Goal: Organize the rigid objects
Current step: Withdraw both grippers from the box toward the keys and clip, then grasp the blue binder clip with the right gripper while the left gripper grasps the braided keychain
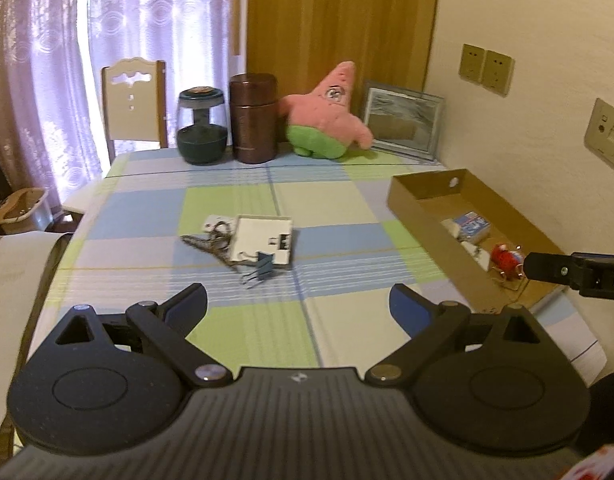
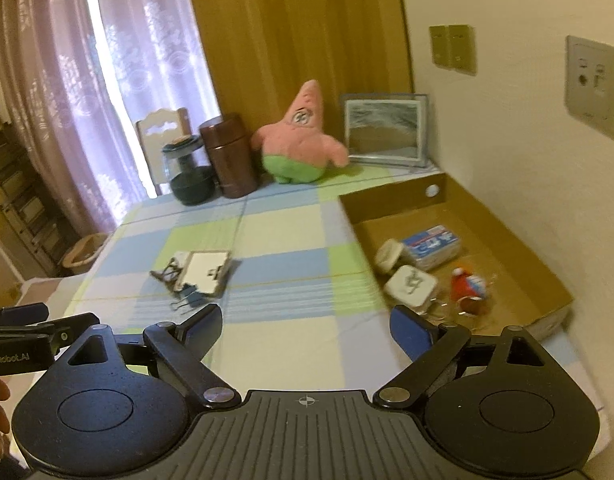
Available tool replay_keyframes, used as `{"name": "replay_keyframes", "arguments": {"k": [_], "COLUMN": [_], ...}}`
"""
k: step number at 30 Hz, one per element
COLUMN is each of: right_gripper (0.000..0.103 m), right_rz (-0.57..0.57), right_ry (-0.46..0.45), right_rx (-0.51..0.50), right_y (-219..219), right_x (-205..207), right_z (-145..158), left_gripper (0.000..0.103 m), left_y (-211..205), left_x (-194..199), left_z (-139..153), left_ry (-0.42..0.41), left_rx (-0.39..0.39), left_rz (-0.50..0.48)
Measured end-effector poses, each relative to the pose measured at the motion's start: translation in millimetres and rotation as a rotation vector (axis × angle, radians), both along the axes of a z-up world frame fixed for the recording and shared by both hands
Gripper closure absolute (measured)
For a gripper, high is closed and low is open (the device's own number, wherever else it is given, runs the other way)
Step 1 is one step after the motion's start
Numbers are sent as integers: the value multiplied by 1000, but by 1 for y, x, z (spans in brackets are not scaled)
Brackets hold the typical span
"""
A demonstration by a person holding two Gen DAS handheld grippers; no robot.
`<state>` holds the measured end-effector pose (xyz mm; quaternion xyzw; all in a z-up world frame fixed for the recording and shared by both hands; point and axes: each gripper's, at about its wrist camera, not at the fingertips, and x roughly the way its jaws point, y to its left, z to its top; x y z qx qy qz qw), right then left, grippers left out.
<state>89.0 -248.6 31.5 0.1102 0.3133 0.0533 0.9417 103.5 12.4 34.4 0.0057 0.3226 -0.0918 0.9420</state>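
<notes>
Checked tablecloth [image 1: 235, 344] over the table, wall on the right. Left gripper [image 1: 299, 304] fingers spread wide, nothing between them, hovering above the cloth. Right gripper [image 2: 307, 324] same: spread, empty. Just ahead of the left gripper: binder clip [image 1: 261, 267], touching a white card holder [image 1: 263, 240], with a bunch of keys [image 1: 211, 240] beside it. Cardboard tray [image 2: 387, 204] by the wall holds a blue box [image 2: 431, 246], white case [image 2: 411, 286], small red figure [image 2: 465, 286].
</notes>
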Motion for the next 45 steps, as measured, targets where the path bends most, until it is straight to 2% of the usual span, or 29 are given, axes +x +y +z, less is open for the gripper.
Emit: {"name": "replay_keyframes", "arguments": {"k": [13, 25, 38, 45], "right_gripper": [11, 11, 11, 11], "right_rz": [92, 141, 184, 230], "right_ry": [16, 28, 22, 24], "right_rx": [8, -5, -42, -69], "right_y": [42, 63, 79, 93], "right_x": [18, 36, 68, 96], "right_z": [-15, -30, -46, -70], "left_gripper": [7, 7, 7, 7], "left_y": [50, 72, 85, 93], "left_x": [2, 23, 68, 99], "left_z": [-13, -26, -48, -68], "left_ry": [34, 59, 70, 75], "left_rx": [24, 56, 107, 115], "left_rz": [73, 86, 83, 87]}}
